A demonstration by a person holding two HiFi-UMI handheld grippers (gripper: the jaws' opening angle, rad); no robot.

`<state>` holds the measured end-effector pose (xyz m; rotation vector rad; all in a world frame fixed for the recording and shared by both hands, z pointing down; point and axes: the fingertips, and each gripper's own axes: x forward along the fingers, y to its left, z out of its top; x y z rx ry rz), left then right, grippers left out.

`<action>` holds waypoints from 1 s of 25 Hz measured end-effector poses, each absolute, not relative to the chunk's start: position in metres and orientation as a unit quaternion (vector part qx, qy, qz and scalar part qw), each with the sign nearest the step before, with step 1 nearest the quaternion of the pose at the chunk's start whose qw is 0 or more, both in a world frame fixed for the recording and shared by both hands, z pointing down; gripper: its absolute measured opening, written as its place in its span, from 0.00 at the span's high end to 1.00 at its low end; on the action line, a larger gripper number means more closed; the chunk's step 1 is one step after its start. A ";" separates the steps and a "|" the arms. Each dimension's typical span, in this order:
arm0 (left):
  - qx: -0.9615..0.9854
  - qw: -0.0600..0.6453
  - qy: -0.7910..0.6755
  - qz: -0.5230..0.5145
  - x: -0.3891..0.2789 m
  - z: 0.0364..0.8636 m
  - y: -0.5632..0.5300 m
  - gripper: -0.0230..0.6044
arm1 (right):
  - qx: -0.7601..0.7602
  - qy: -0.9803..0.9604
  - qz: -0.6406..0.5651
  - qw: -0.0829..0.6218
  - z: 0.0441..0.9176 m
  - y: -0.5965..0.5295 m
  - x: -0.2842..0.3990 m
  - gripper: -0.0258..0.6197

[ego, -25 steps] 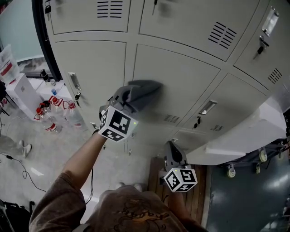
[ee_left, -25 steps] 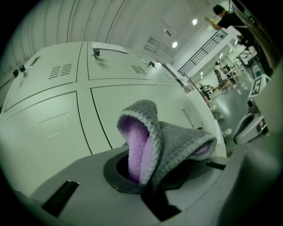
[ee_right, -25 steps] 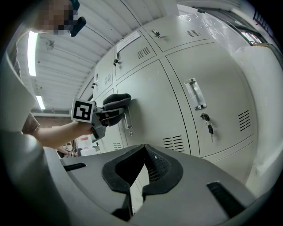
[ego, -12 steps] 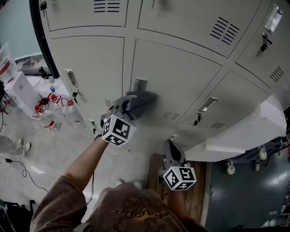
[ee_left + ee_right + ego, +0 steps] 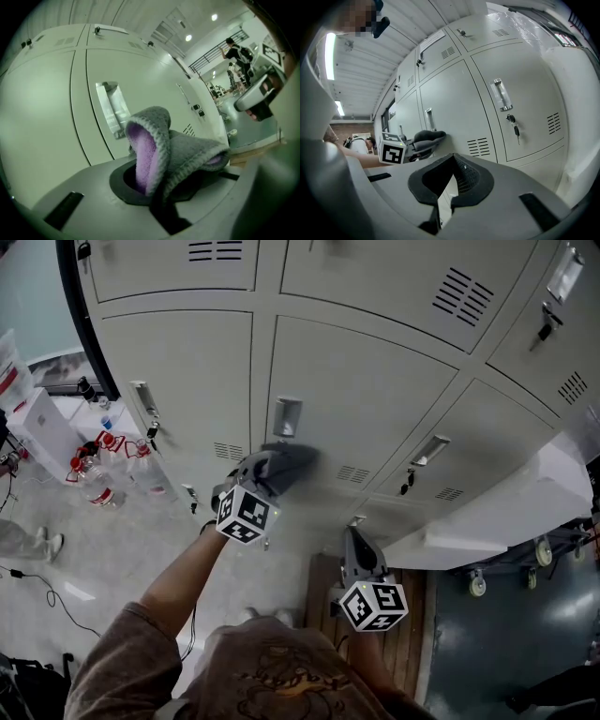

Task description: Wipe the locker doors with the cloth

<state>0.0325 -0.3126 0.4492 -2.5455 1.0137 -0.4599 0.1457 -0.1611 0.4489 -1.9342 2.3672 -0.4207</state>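
Observation:
A grey cloth (image 5: 289, 463) with a purple inner side (image 5: 145, 150) is pressed against the pale grey middle locker door (image 5: 366, 395), just below its recessed handle (image 5: 287, 416). My left gripper (image 5: 258, 479) is shut on the cloth, which bulges out between the jaws in the left gripper view (image 5: 159, 173). My right gripper (image 5: 359, 557) hangs lower and to the right, away from the doors, jaws together with nothing in them. In the right gripper view (image 5: 451, 180) the left gripper's marker cube (image 5: 391, 149) and the cloth (image 5: 427, 136) show at the left.
Several plastic bottles (image 5: 108, 465) and a white box (image 5: 42, 427) stand on the floor at the left. A white unit on wheels (image 5: 506, 517) sits at the right, above a wooden pallet (image 5: 412, 638). A cable (image 5: 37, 589) crosses the floor. People (image 5: 236, 51) stand far off.
My left gripper has slid the cloth down the middle door, uncovering the handle above it. The right gripper has stayed where it was.

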 end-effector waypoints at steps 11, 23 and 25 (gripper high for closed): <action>-0.909 0.136 0.325 -0.222 0.036 0.524 -0.313 0.90 | -0.628 0.765 -0.141 0.020 0.455 -0.158 0.149 0.96; -0.909 0.076 0.310 -0.269 0.033 0.567 -0.310 0.90 | -0.636 0.758 -0.146 0.015 0.458 -0.149 0.158 0.96; -0.912 0.077 0.302 -0.268 0.032 0.557 -0.303 0.90 | -0.634 0.759 -0.146 0.014 0.458 -0.147 0.156 0.96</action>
